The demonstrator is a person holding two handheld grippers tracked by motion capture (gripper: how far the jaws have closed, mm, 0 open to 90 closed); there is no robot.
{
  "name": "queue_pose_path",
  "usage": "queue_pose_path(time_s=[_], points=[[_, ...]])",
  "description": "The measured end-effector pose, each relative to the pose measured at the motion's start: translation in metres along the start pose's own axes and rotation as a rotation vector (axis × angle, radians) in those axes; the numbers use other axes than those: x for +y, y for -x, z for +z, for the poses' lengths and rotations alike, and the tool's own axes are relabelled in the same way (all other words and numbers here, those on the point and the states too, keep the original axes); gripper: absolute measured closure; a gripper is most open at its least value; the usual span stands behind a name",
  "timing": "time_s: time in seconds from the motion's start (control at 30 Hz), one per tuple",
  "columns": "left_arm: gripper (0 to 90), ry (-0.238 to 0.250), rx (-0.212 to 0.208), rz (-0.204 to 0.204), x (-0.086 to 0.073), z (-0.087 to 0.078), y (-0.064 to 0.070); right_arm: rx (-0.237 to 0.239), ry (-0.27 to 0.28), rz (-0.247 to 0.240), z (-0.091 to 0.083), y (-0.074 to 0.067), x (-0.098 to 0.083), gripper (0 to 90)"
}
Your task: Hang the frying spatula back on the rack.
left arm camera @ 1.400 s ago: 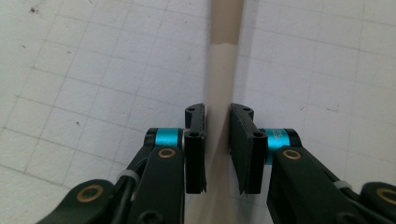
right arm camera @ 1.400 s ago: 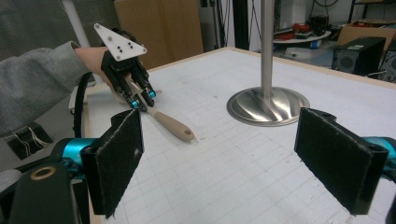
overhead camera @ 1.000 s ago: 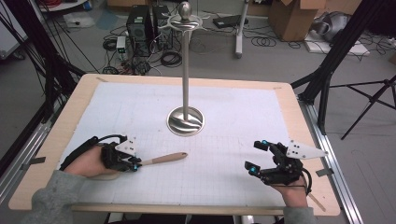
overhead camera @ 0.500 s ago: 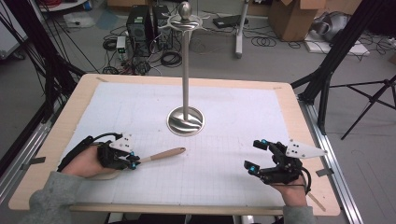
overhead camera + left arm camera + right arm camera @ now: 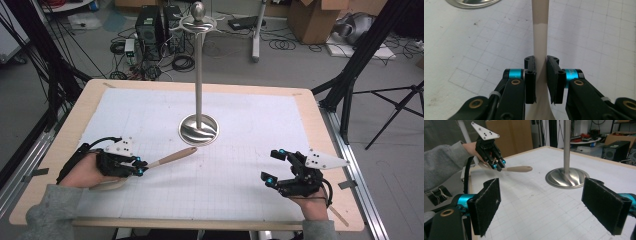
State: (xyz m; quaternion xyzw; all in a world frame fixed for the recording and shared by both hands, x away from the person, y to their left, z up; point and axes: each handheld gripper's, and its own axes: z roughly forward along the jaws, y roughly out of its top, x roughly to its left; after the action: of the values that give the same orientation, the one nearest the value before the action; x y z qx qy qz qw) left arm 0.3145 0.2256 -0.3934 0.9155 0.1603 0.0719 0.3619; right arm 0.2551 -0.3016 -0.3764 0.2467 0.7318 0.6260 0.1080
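Note:
A pale wooden utensil (image 5: 172, 157) is held low over the white gridded mat, its rounded handle end pointing toward the metal stand (image 5: 199, 129). My left gripper (image 5: 141, 168) is shut on its neck. In the left gripper view the pads (image 5: 552, 75) press on both sides of the wooden shaft (image 5: 540, 37), which widens below the jaws. The utensil's broad end is partly hidden under the hand. At the near right my right gripper (image 5: 272, 165) stands open over bare mat. Its wide-apart pads (image 5: 486, 202) hold nothing. That view also catches the left gripper (image 5: 497, 166) with the wooden handle (image 5: 520, 168).
The metal stand has a round shiny base (image 5: 567, 177) and a tall thin pole (image 5: 198, 70) with a knob on top, in the middle of the mat. The wooden tabletop edge (image 5: 320, 115) frames the mat. Cables, tripods and boxes lie on the floor beyond.
The left gripper and the utensil have shifted slightly up the picture, and the handle's tip now sits closer to the stand's base. The right gripper has stayed in place.

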Motion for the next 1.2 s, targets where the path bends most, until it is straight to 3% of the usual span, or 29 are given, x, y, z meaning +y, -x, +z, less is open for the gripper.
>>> queue_pose_path(time_s=[0.33, 0.73, 1.2], points=[[77.9, 0.019, 0.011, -0.009, 0.001, -0.008, 0.000, 0.002, 0.001, 0.009, 0.000, 0.001, 0.000, 14.3], [77.8, 0.083, 0.003, -0.059, 0.011, -0.018, 0.002, 0.008, -0.001, 0.003, 0.003, 0.002, 0.000, 14.3], [77.8, 0.122, 0.034, -0.045, 0.034, -0.049, -0.006, 0.011, 0.001, 0.004, 0.004, 0.002, 0.001, 14.3]])
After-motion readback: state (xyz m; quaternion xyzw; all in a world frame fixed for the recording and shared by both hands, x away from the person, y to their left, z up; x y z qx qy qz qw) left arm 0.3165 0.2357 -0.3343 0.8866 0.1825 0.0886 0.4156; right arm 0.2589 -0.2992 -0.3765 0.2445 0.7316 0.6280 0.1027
